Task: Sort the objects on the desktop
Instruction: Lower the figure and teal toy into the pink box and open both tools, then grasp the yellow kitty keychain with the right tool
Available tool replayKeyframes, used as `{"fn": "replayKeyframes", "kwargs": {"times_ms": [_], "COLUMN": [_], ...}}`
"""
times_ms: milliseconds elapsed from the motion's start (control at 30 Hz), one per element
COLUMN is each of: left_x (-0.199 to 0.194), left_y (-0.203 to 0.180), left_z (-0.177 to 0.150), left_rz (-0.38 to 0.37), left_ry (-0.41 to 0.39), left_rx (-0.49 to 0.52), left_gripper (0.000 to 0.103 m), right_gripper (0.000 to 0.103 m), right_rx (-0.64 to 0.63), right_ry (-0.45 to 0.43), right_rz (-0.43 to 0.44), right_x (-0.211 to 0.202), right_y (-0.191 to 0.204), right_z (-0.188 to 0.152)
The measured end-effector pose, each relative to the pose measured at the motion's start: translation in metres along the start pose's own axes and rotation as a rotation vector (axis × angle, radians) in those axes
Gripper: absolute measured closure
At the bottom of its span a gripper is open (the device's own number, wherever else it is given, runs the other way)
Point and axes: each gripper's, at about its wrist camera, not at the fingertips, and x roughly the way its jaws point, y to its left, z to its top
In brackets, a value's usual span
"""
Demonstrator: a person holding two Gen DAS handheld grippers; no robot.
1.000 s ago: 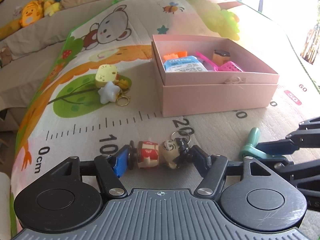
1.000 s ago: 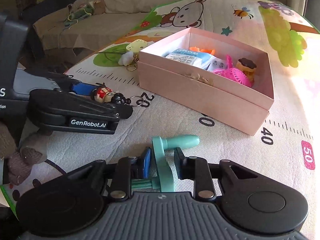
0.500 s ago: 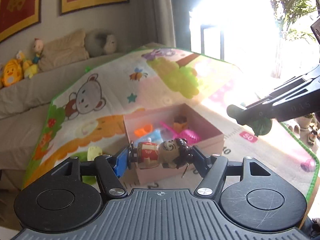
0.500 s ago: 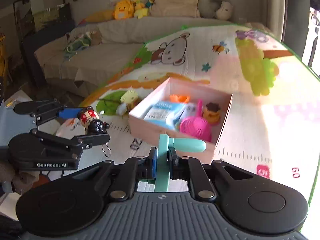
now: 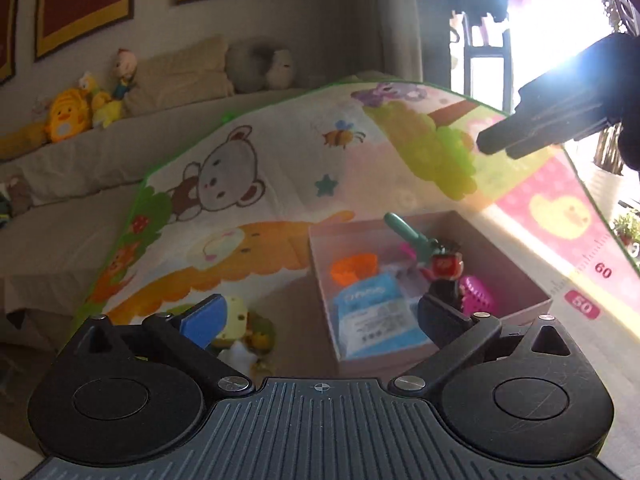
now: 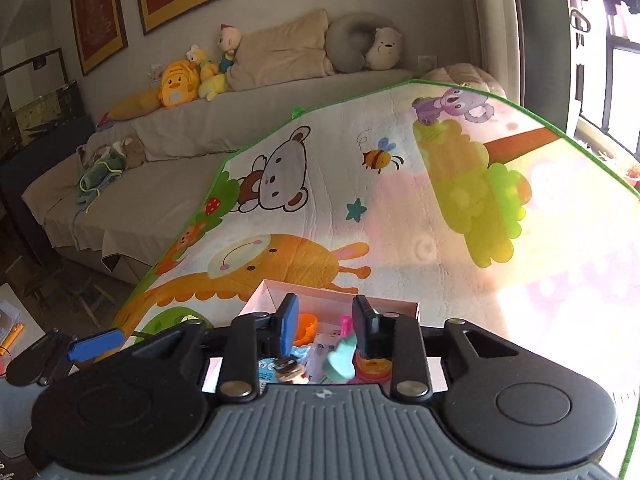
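Observation:
The pink box [image 5: 516, 280] sits on the play mat and holds a blue packet [image 5: 372, 312], an orange piece [image 5: 352, 270] and a pink toy [image 5: 478, 294]. My left gripper [image 5: 320, 316] is open above the box; the doll figure [image 5: 446, 270] is free of it, over the box beside the teal tool [image 5: 408, 234]. My right gripper [image 6: 326, 322] is open above the box [image 6: 320, 302]; the teal tool [image 6: 340, 362] and the doll [image 6: 290, 372] show below its fingers. The right gripper also shows in the left wrist view [image 5: 532, 132], at upper right.
A yellow keychain toy [image 5: 236, 314] with a white star [image 5: 240, 354] lies on the mat left of the box. The mat has a printed ruler [image 5: 592, 288]. A sofa [image 6: 192, 136] with plush toys stands behind the mat.
Both grippers moved over the box and opened. The doll left the left gripper and the teal tool left the right gripper; both are now at the box.

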Motion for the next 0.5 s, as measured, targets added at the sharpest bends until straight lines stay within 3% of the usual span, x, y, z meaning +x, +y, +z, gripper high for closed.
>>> {"fn": "replayKeyframes", "kwargs": {"times_ms": [100, 300, 500], "left_x": [0.003, 0.004, 0.013], "left_y": [0.02, 0.051, 0.056], "left_z": [-0.042, -0.07, -0.084], "left_rz": [0.097, 0.117, 0.097], "left_ry": [0.089, 0.16, 0.215], "left_rx": [-0.03, -0.128, -0.179], "left_gripper": [0.0, 0.0, 0.0], "right_gripper": [0.061, 0.06, 0.041], "right_rx": [0.04, 0.001, -0.088], "right_ry": [0.065, 0.154, 0.203], "right_rz": [-0.001, -0.025, 0.064], "right_x": [0.017, 0.049, 0.078], "right_y": [-0.006, 0.023, 0.092], "right_z": [-0.008, -0.015, -0.008]}}
